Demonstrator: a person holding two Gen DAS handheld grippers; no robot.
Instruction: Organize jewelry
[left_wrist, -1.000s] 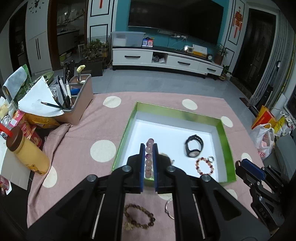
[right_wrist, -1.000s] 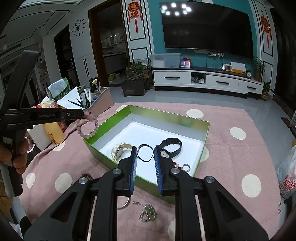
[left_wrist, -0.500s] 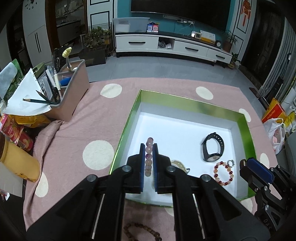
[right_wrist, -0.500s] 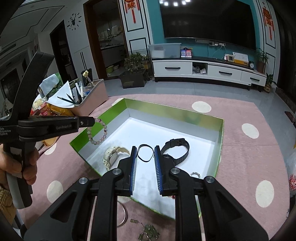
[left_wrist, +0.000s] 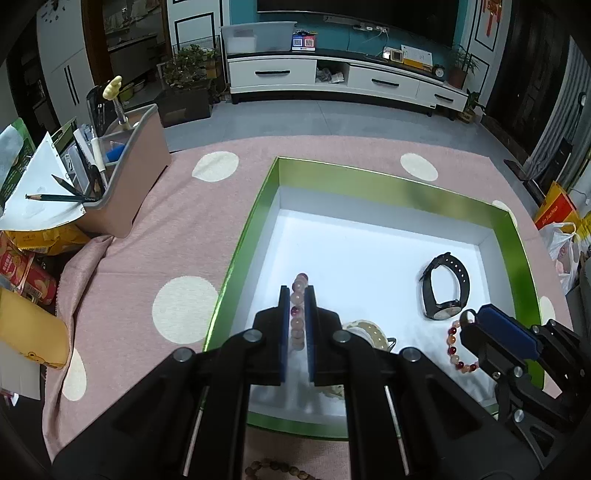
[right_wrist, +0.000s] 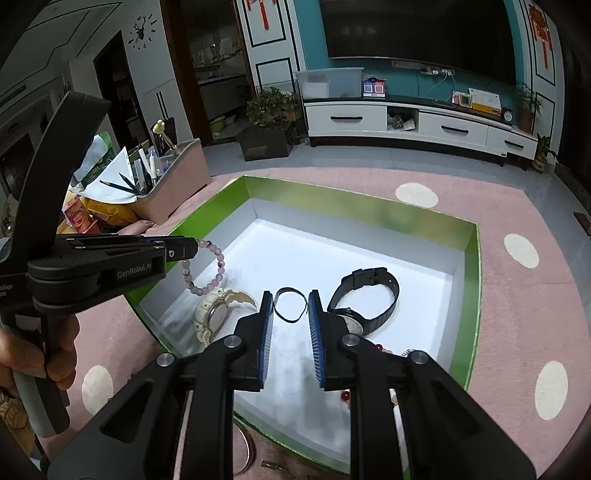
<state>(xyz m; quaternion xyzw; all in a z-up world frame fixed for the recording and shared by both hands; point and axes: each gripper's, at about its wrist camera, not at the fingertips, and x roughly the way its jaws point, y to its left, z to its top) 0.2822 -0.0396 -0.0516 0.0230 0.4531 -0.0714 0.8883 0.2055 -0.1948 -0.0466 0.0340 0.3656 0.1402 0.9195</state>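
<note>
My left gripper (left_wrist: 297, 291) is shut on a pink bead bracelet (left_wrist: 298, 314) and holds it above the left part of the green-rimmed white box (left_wrist: 399, 184). In the right wrist view the left gripper (right_wrist: 184, 251) has the bracelet (right_wrist: 218, 271) hanging over the box (right_wrist: 469, 295). My right gripper (right_wrist: 291, 302) is open and empty above the box's front; it also shows in the left wrist view (left_wrist: 495, 332). In the box lie a black watch (left_wrist: 445, 291), a cream watch (right_wrist: 218, 314), a thin black ring (right_wrist: 291, 304) and a red bead bracelet (left_wrist: 456, 350).
A brown bead bracelet (left_wrist: 273, 469) and a metal bangle (right_wrist: 247, 450) lie on the pink spotted cloth (left_wrist: 147, 258) in front of the box. A pink organizer with pens (left_wrist: 125, 184) and snack packs (left_wrist: 26, 269) stand at the left.
My left gripper has moved forward with the pink bracelet, from the box's front rim to over its inside. The right gripper has moved forward over the box and stayed open.
</note>
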